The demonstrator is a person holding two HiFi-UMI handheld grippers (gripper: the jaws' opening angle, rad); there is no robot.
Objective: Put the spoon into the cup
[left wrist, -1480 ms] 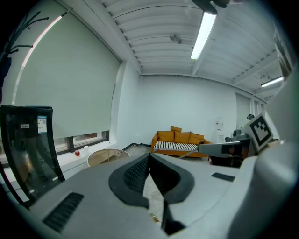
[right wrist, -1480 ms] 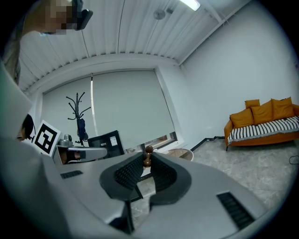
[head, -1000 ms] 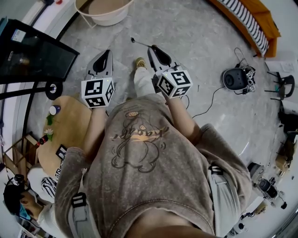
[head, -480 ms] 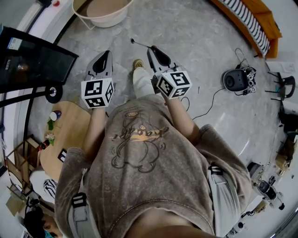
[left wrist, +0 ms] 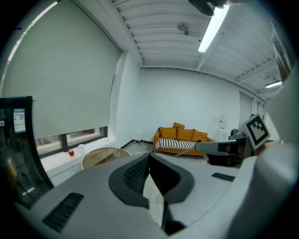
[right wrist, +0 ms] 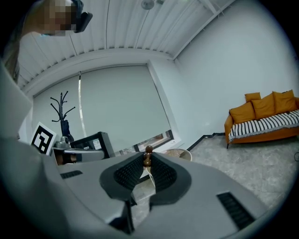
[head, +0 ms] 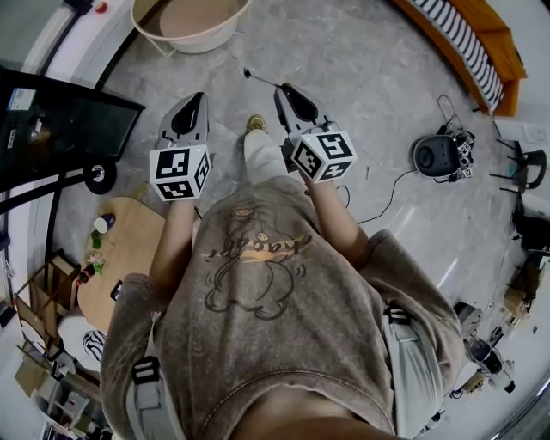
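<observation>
A grey marbled floor [head: 369,77] spreads under us in a pale-walled room with a ribbed white ceiling [left wrist: 163,32]. At its far end stands a round white-rimmed bench with a beige top [head: 193,17]. Well off to the bench's right, an orange sofa with a black-and-white striped seat [head: 468,39] lines the wall. To the bench's left stands a black screen on a wheeled stand [head: 64,129].

Short of the bench, on the side nearer us, we hold both grippers out in front of a grey-brown printed sweatshirt [head: 258,284]. The left gripper [head: 192,103] sits almost straight in line with the bench. Its fingers are pressed together at the tips, with nothing between them. The right gripper [head: 284,91] sits further toward the bench's right side, and its fingers pinch a thin spoon with a brown knobbed end [right wrist: 148,155]. The spoon is up off the floor and well clear of the bench, and its slim stem juts past the fingertips toward the bench.

Farther to the bench's right than the right gripper, a dark round device with trailing cables [head: 434,153] lies on the floor.
</observation>
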